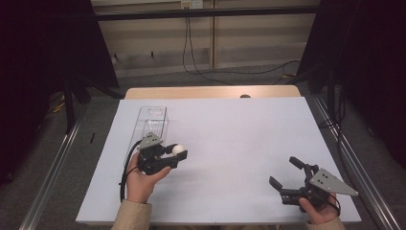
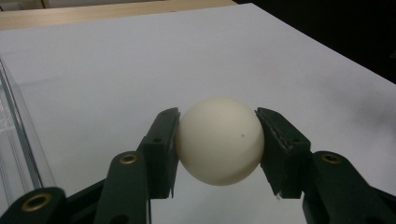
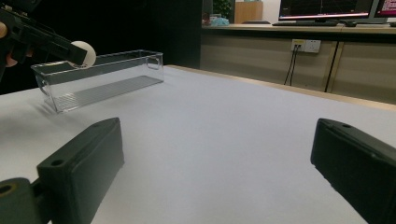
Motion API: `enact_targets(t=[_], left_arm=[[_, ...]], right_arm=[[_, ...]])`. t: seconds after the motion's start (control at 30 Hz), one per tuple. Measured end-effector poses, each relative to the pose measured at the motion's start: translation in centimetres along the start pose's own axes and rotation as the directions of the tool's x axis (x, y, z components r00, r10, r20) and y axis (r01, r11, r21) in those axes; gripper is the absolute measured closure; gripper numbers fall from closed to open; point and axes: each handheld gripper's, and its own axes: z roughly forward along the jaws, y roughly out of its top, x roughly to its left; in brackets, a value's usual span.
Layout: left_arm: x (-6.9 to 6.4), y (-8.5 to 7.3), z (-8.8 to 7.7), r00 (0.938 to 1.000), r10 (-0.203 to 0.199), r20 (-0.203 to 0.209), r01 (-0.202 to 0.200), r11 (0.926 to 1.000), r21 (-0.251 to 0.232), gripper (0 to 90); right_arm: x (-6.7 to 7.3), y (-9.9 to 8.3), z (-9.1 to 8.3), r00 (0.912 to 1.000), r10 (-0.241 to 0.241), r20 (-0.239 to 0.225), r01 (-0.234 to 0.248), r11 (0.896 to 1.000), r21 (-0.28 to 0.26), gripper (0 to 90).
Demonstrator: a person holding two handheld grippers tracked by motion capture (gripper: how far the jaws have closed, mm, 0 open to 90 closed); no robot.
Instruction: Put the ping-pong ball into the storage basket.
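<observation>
Covering table: white sheet [image 1: 230, 143], wide bare stretch between my hands.
Bin: clear bin [image 1: 152, 125] by sheet's left edge; right gripper view shows its open top.
Right gripper [image 1: 286, 174]: mine, jaws wide, empty.
Left gripper [image 1: 181, 153]: mine, clamped on ball.
Ball: white ball [image 2: 219, 140], lifted just beside bin's near end.

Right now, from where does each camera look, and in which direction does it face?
High view: above the person's side, facing forward and down on the white table; both hands and claws enter at the bottom.
Left gripper view: rides the left claw; its jaws clamp the white ball.
Right gripper view: rides the right claw, jaws apart, facing across the table.
All three share the ball and the clear box.
</observation>
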Motion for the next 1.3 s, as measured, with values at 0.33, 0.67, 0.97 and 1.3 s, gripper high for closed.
enact_targets(t=[0.33, 0.67, 0.97, 1.3], left_arm=[[0.22, 0.09, -0.29, 0.9999, 0.005, -0.015, -0.005, 1.0000, -0.004, 51.4], [0.40, 0.12, -0.40, 0.9998, 0.010, -0.018, -0.010, 0.9999, -0.005, 51.4], [0.59, 0.15, -0.57, 0.9996, 0.005, -0.028, -0.005, 0.9999, -0.013, 51.4], [0.85, 0.26, -0.92, 0.9993, 0.011, -0.036, -0.012, 0.9997, -0.019, 51.4]], right_arm=[[0.00, -0.04, 0.01, 1.0000, 0.003, 0.005, -0.003, 1.000, 0.001, 2.1], [-0.09, -0.10, 0.00, 1.0000, 0.003, 0.008, -0.003, 1.000, 0.002, 2.1], [-0.14, -0.18, 0.08, 1.0000, 0.006, 0.006, -0.006, 1.000, 0.003, 2.1], [-0.23, -0.26, 0.09, 0.9998, 0.017, 0.010, -0.017, 1.000, 0.006, 1.9]])
